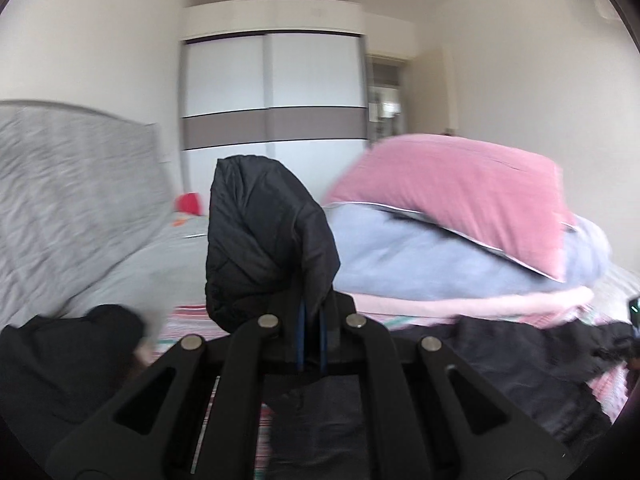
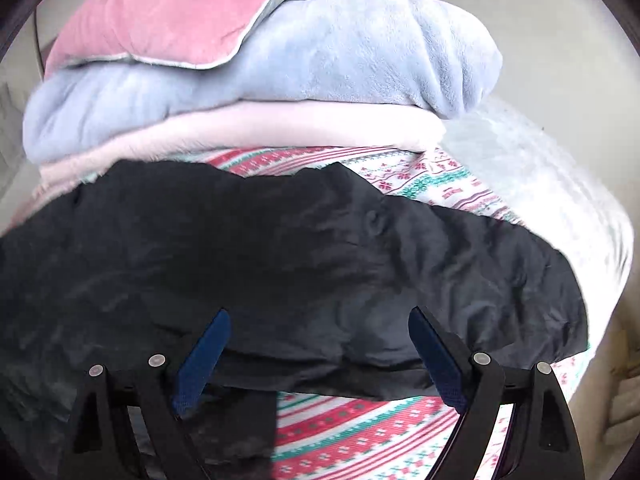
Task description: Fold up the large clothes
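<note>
A large black padded jacket lies spread on a bed with a red, white and green patterned cover. My left gripper is shut on a bunched fold of the black jacket and holds it raised above the bed; more of the jacket lies below. My right gripper is open, its blue pads wide apart just above the jacket's near edge, holding nothing.
A stack of folded blankets sits at the far side of the bed: pink on top, light blue and pale pink under it. A grey headboard stands left. A white wardrobe stands behind.
</note>
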### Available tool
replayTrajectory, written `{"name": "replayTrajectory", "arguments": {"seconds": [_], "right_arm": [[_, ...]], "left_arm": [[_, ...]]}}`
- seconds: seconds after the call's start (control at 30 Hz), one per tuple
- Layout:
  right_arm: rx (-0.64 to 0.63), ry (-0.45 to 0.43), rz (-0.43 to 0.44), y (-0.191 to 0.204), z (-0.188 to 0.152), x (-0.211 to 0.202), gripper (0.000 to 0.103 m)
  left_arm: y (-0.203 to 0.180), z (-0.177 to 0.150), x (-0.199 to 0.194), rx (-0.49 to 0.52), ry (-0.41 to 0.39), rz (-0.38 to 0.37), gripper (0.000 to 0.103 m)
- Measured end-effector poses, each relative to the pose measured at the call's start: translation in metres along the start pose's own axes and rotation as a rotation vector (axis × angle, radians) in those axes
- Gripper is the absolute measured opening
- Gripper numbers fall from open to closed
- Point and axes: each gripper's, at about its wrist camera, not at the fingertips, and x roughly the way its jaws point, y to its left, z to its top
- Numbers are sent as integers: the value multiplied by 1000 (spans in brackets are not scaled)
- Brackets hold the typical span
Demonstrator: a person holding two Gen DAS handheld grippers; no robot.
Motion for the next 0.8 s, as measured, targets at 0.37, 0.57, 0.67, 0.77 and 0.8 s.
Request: {"name": "replayTrajectory", "arguments": {"seconds": [0.37,0.57,0.67,0.77,0.8], "right_arm": [[79,56,40,-9,-16,21,91],[62,55,54,-3,-15,23,91],[31,66,55,6,-15,26,91],[14,68,62,16,-14,26,91],[13,61,84,21,-13,23,91]], "left_arm": [[-142,-76,77,-9,290,-339,10],[-161,-128,106,-101,475,-500,33],[-147,-123,99,-136,449,-550,58],[-123,-114,90,-173,436,-537,65],[-114,-113,89,-172,447,-525,65]]}}
